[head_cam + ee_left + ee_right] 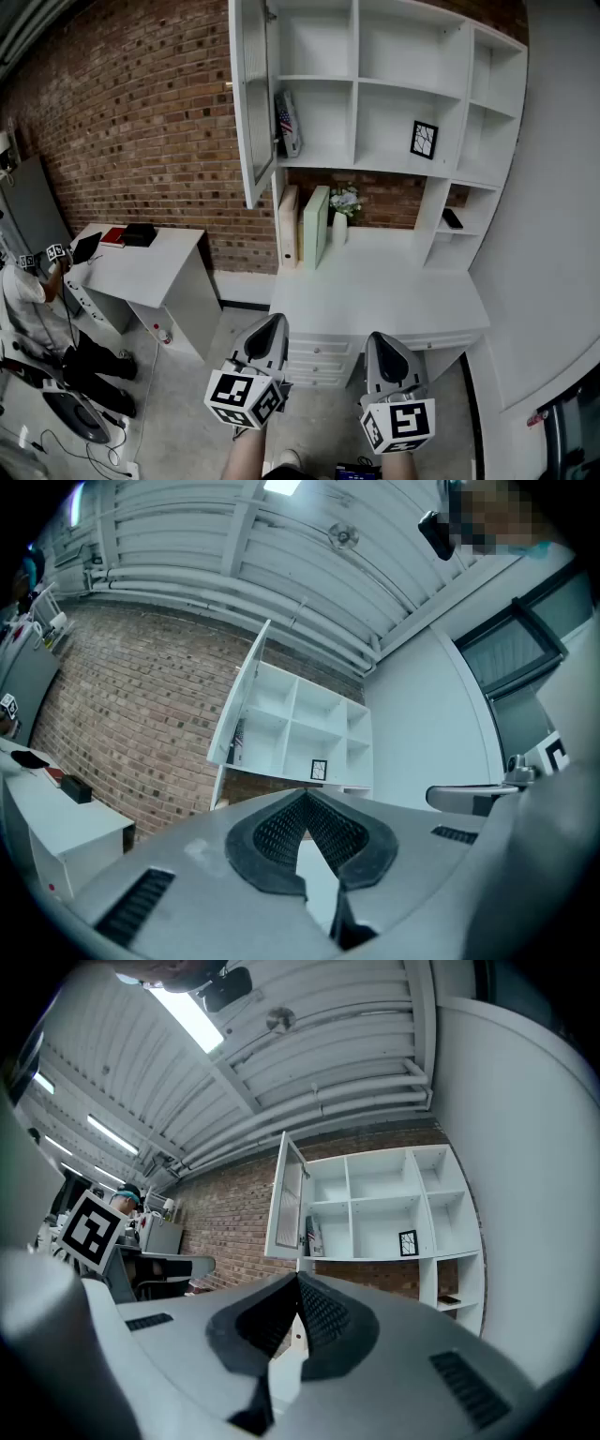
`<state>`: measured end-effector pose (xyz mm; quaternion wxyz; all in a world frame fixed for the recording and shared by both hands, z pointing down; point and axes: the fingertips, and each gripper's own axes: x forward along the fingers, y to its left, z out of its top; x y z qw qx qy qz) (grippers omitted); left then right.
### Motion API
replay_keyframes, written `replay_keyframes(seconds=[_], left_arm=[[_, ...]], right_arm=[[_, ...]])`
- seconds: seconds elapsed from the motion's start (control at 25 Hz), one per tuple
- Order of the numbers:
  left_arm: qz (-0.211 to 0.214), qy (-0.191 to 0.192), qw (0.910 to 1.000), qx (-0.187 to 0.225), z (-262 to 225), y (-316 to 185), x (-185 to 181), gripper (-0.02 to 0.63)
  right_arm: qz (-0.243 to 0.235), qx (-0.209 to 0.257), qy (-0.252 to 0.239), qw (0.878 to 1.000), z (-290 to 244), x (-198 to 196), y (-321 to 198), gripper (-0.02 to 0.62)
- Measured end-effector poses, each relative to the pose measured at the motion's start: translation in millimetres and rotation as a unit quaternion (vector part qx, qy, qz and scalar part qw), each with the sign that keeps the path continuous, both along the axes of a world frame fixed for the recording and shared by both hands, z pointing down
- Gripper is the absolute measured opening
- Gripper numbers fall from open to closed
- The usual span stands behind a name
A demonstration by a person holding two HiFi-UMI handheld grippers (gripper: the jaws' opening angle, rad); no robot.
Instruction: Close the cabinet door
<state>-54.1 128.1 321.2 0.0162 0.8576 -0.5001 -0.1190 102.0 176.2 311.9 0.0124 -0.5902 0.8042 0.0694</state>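
The left hand-held gripper point(270, 330) and right hand-held gripper point(383, 343), both closed and empty, are well below the cabinet point(403, 89), whose door point(251, 103) stands open at its left.

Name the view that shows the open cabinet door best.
The head view: the cabinet door is largest there, swung out at the shelf unit's left side, though its top is cropped. Both gripper views show it whole but small and far off.
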Motion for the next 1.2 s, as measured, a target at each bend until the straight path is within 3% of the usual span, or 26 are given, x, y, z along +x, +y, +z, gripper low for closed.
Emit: replay_keyframes(seconds=[0.32,0.68,0.84,1.0,1.2], left_arm=[[0.003,-0.003,1.0000,0.001,-2,7,-1,0.008],[0.001,-0.005,0.9999,-0.015,14,-3,-3,0.008],[0.000,-0.005,0.9998,-0.017,22,-29,-5,0.008],[0.014,-0.013,0.9997,-0.016,30,-75,-5,0.008],[0.021,-0.028,0.9991,-0.026,45,-155,-14,0.008]], right_arm=[[-0.006,0.004,0.003,1.000,-1,-3,5,0.000],[-0.043,-0.005,-0.048,0.998,8,-7,-8,0.000],[-0.069,-0.006,-0.048,0.996,16,-13,-34,0.000],[-0.044,-0.016,-0.008,0.999,29,-19,-84,0.000],[-0.040,-0.025,-0.017,0.999,37,-31,-165,0.000]])
